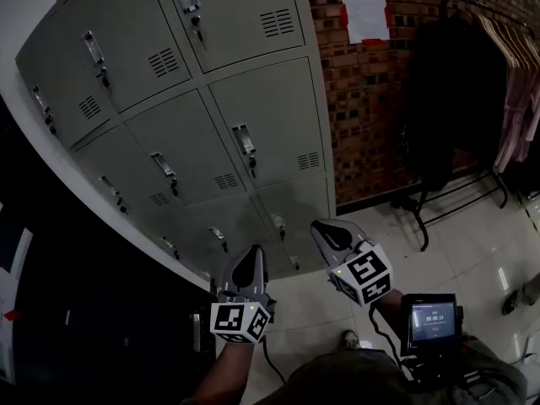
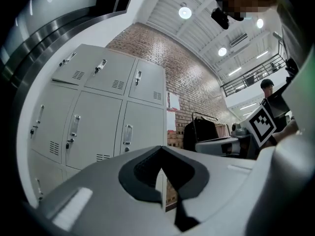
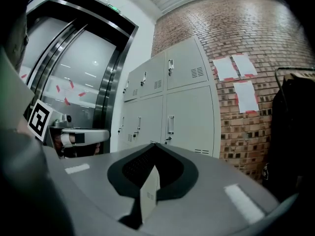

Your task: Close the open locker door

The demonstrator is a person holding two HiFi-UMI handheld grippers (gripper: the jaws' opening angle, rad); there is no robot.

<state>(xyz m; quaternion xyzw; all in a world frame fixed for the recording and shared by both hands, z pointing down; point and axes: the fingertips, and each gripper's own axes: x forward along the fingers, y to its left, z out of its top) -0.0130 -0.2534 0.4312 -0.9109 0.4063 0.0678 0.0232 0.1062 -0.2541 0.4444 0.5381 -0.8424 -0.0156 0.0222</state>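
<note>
A bank of grey metal lockers [image 1: 169, 142] stands against the wall, with handles and vent slots on each door. Every door that I see, in all three views, lies flush with the others. My left gripper [image 1: 251, 253] and right gripper [image 1: 324, 227] hang side by side in front of the lowest lockers, short of them and touching nothing. Both point at the lockers. In the left gripper view the lockers [image 2: 98, 127] fill the left half beyond the shut jaws of my left gripper [image 2: 161, 149]. In the right gripper view my right gripper [image 3: 155, 145] is shut and holds nothing, with the lockers [image 3: 189, 117] ahead.
A brick wall [image 1: 371, 99] with taped papers [image 1: 364, 11] adjoins the lockers on the right. A clothes rack [image 1: 472, 99] with dark garments stands on the glossy tiled floor [image 1: 464, 243]. A dark metal-framed doorway [image 3: 74, 82] lies left of the lockers. A small screen device [image 1: 432, 319] sits at the person's waist.
</note>
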